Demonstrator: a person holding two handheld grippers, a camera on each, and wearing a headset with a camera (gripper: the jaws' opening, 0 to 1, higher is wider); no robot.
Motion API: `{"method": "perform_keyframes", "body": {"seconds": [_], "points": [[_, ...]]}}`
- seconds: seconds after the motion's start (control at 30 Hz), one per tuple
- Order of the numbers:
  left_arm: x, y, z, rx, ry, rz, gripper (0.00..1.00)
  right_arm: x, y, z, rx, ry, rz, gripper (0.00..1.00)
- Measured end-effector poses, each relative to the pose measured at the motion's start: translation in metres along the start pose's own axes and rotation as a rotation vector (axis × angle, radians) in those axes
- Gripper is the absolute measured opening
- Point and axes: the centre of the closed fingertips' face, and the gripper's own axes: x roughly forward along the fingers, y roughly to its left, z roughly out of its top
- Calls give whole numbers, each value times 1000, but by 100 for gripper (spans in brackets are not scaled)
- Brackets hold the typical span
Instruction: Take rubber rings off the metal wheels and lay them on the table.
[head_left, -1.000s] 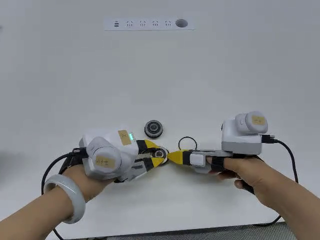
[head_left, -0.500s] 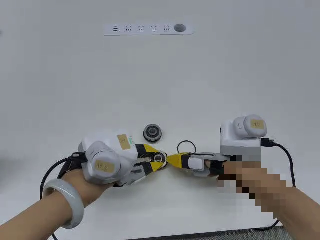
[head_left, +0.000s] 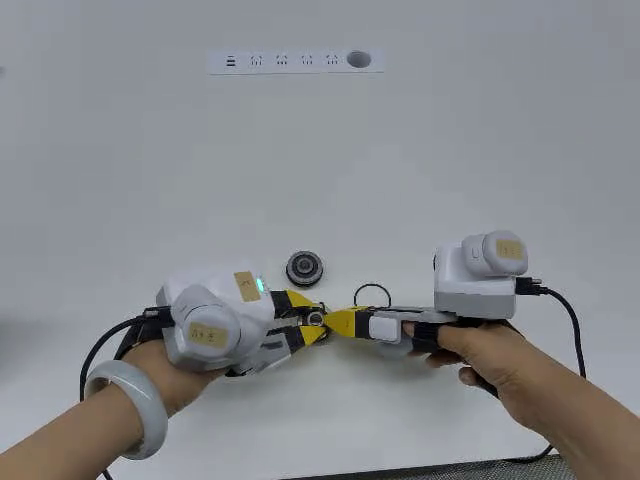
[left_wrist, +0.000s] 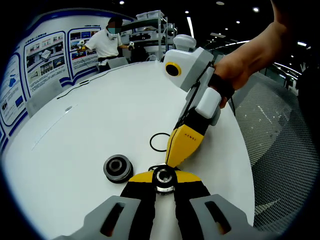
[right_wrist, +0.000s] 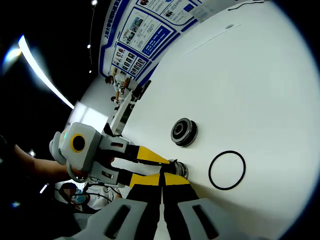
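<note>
My left gripper (head_left: 312, 322) is shut on a small metal wheel (left_wrist: 164, 177), held just above the table. A thin black rubber ring shows at this wheel's rim. My right gripper (head_left: 338, 321) comes in from the right with its yellow jaws pressed together. Its tips (left_wrist: 182, 145) touch the held wheel (right_wrist: 180, 169) at the edge; whether they pinch the ring I cannot tell. A second wheel (head_left: 305, 268) with a dark rim lies flat on the table just behind. A loose rubber ring (head_left: 372, 295) lies on the table beside the right gripper.
A white power strip (head_left: 295, 61) lies at the far edge of the white table (head_left: 450, 170). Black cables trail from both grippers toward the near edge. In the gripper views, people stand by shelves and wall posters far off.
My right gripper has slid left, so its shut tips now meet the wheel held in the left gripper. The left gripper, second wheel and loose ring stay put.
</note>
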Motion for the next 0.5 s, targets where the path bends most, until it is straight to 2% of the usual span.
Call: {"method": "perform_keyframes", "body": {"seconds": [0.07, 0.33, 0.5], "points": [[0, 0, 0, 0, 0, 1, 13, -2, 3, 0, 16, -5, 23, 2], [0, 0, 1, 14, -5, 0, 13, -5, -4, 1, 41, -19, -4, 2], [1, 2, -1, 16, -11, 8, 13, -3, -1, 1, 43, -16, 2, 2]]}}
